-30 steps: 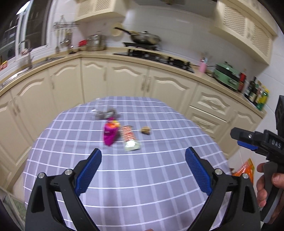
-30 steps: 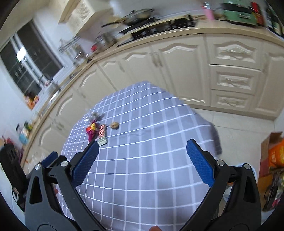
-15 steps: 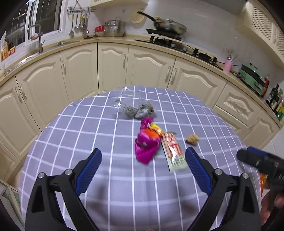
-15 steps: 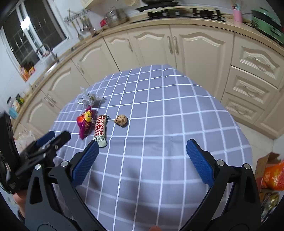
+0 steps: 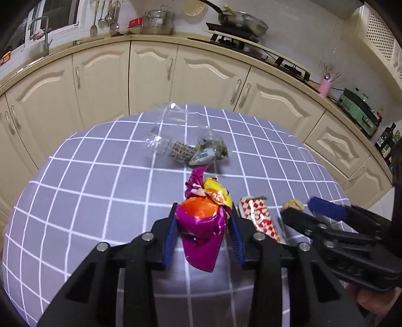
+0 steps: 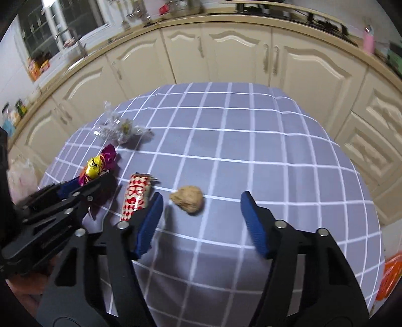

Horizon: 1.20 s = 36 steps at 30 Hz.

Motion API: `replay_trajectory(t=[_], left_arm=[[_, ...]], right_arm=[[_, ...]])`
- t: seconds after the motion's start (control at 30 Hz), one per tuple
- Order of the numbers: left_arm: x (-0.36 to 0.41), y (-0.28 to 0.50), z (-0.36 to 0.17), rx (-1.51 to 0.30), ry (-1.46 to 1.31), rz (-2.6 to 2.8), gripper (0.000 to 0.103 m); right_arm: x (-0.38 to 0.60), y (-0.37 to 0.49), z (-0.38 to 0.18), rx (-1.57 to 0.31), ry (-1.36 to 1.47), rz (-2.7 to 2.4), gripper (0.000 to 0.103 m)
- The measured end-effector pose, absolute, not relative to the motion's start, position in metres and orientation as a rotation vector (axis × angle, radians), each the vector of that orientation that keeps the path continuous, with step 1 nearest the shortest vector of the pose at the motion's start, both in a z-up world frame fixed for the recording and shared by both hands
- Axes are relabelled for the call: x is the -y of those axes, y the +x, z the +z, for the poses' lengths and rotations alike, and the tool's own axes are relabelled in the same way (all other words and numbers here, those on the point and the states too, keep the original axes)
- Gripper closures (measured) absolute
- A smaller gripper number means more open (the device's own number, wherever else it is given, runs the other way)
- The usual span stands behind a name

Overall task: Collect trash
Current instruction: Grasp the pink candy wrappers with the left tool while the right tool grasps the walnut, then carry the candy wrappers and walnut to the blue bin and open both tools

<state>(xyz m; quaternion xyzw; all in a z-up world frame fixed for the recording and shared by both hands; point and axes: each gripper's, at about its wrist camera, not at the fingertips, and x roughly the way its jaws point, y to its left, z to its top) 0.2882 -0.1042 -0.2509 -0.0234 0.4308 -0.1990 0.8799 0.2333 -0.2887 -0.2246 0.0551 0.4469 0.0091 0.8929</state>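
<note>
Both grippers have dropped toward the checked tablecloth (image 5: 100, 191), jaws closing: the left gripper (image 5: 203, 226) pinches the magenta wrapper (image 5: 201, 234), while the right gripper (image 6: 201, 221), half-open, brackets the tan crumpled scrap (image 6: 188, 200) untouched.

This is a home kitchen. Cream cabinet doors (image 5: 150, 75) with arched panels and metal handles curve across the middle of the left wrist frame, under a beige worktop (image 5: 276, 64). At top centre a frying pan (image 5: 241, 21) sits on a gas hob (image 5: 251, 45), with a steel pot (image 5: 157, 21) and hanging utensils (image 5: 105, 17) to its left. A faucet (image 5: 44, 32) stands below a window at upper left; bottles (image 5: 385, 138) line the right edge.
</note>
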Motion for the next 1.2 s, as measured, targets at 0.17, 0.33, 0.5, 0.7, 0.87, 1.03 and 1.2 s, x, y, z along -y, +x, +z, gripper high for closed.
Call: replay_trajectory(t=[0.17,0.33,0.5,0.7,0.87,1.03,1.2], left_arm=[[0.086,0.273,-0.248,-0.890,-0.059,-0.394,0.068],[0.068,0.243,-0.238,-0.875,-0.074,-0.388,0.068],[0.062,0.211,-0.221,-0.844,-0.082,-0.393,0.068],[0.072,0.168,-0.192,-0.788,-0.065,-0.422,0.068],[0.096,0.134,-0.172,-0.748,-0.027,-0.468,0.068],[0.124,0.107,-0.155,-0.708,0.019,-0.511,0.068],[0.152,0.085,-0.140,-0.669,0.065,-0.570,0.068]], right_arm=[[0.289,0.223,-0.223,-0.916,0.117,0.029,0.076],[0.302,0.191,-0.207,-0.883,0.171,0.034,0.076],[0.318,0.155,-0.188,-0.845,0.234,0.028,0.076],[0.342,0.107,-0.166,-0.787,0.310,0.022,0.076],[0.371,0.069,-0.149,-0.728,0.386,0.015,0.076],[0.393,0.038,-0.141,-0.690,0.404,-0.018,0.076],[0.417,0.010,-0.134,-0.652,0.421,-0.054,0.076]])
